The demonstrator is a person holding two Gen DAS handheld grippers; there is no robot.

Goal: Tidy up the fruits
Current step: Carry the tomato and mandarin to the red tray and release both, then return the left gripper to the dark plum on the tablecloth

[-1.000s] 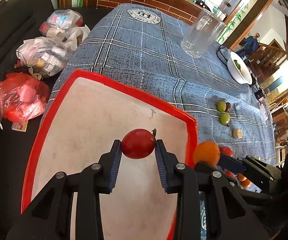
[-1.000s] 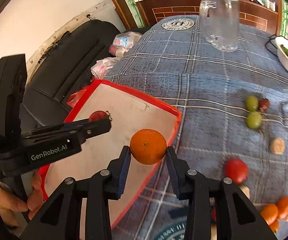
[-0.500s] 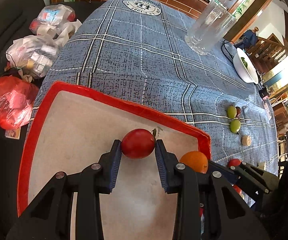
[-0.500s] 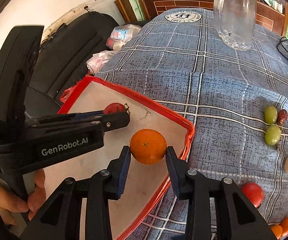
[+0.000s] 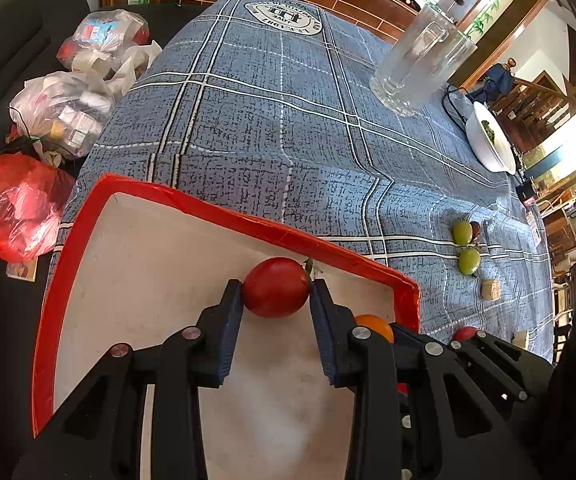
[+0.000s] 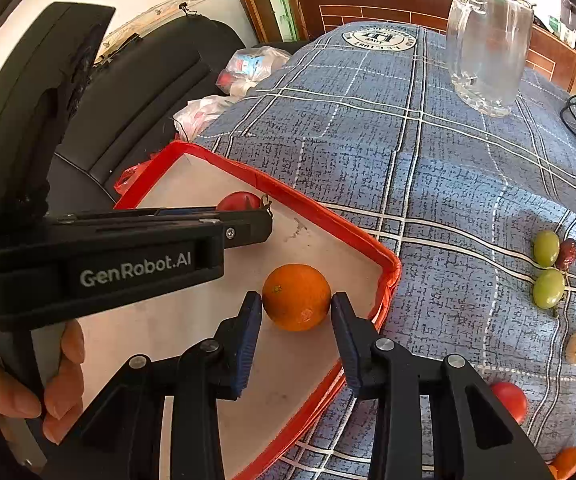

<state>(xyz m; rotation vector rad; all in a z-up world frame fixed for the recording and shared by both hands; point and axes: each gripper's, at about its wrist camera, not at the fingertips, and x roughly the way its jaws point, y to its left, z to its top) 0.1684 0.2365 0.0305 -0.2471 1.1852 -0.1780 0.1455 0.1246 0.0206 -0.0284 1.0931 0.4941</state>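
Clamping a round dark-red tomato (image 5: 276, 287) between their blue pads, the left tongs (image 5: 276, 300) hang over the white tray with the red rim (image 5: 224, 212), the fruit near the tray's far edge. The right tongs (image 6: 296, 308) have just been easing apart: a round orange fruit (image 6: 297, 297) sits between the pads over the tray's right corner, the left pad touching it, the right pad seemingly a hair off. Beyond the tray, on the blue checked cloth of the desk (image 6: 368, 140), lie two green grapes (image 6: 546, 248) and a dark one to the right, with another red tomato (image 6: 508, 400) nearer. A clear glass mug (image 6: 488, 48) stands well beyond the tray.
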